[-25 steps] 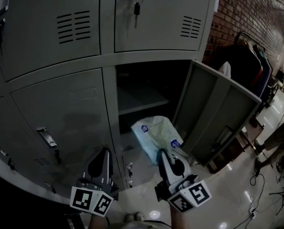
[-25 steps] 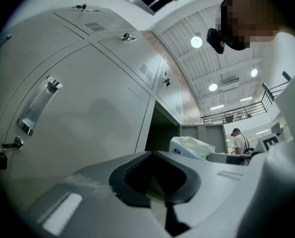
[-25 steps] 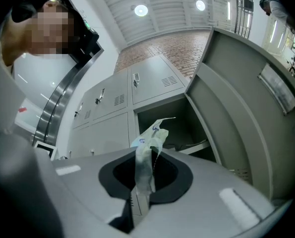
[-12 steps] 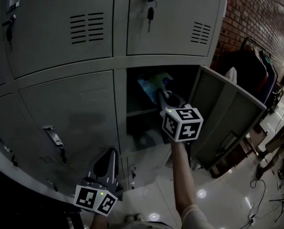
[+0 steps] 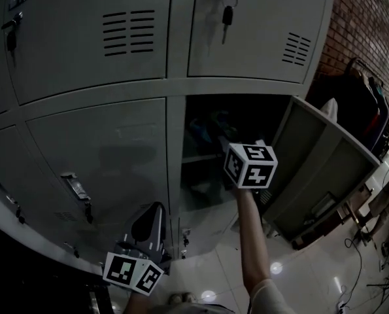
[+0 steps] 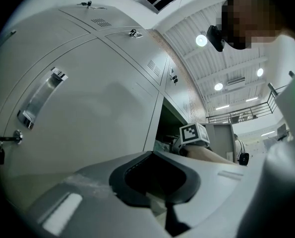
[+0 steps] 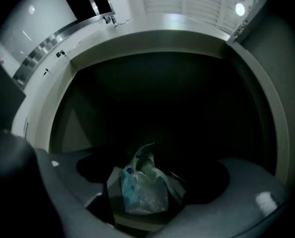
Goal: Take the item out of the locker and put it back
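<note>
- The bag [image 7: 142, 190] sits upright on the shelf [image 7: 137, 221] inside the open locker compartment, toward the shelf's front edge. That is where the put-back step wants it.
- It is thin, crinkled, see-through plastic, pale with a blue patch on one side. Its top is gathered into a loose peak, and I cannot make out what is inside. I judge it soft and light, so a brush from a jaw could tip it.
- My right gripper [image 7: 157, 168] reaches into the compartment, roughly level. Its jaws have just been opening and now stand wide. The bag is in the gap between them, but neither pad presses on it, so the shelf bears it, not me.
- I read this as the release: the bag is set down, and what remains is to draw straight back without snagging the plastic.
- My left gripper [image 5: 148, 218] hangs low in front of the shut lower-left door. Its jaws are together on nothing and it is clear of the reach.
- The compartment's door [image 5: 318, 156] stands swung out to the right, giving my arm room. A key [image 5: 227, 13] hangs in the door above.
</note>
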`<move>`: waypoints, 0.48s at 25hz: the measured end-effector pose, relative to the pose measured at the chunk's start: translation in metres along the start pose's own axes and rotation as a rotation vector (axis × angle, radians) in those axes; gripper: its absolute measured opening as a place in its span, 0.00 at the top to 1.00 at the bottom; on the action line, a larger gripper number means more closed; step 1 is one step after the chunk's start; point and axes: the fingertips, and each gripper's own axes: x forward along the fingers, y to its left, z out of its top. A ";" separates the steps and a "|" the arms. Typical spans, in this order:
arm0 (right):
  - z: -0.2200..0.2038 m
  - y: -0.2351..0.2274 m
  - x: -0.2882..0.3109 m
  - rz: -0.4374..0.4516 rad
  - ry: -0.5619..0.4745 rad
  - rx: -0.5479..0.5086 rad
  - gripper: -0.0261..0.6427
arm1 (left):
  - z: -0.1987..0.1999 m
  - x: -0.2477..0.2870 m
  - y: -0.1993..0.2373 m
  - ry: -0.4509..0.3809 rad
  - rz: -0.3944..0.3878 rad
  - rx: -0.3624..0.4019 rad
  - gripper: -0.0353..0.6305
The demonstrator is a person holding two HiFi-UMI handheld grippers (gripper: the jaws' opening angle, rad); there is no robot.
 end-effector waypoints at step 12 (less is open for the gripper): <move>0.067 0.026 -0.071 0.165 -0.213 0.125 0.33 | 0.035 0.027 -0.009 -0.089 -0.039 0.073 0.94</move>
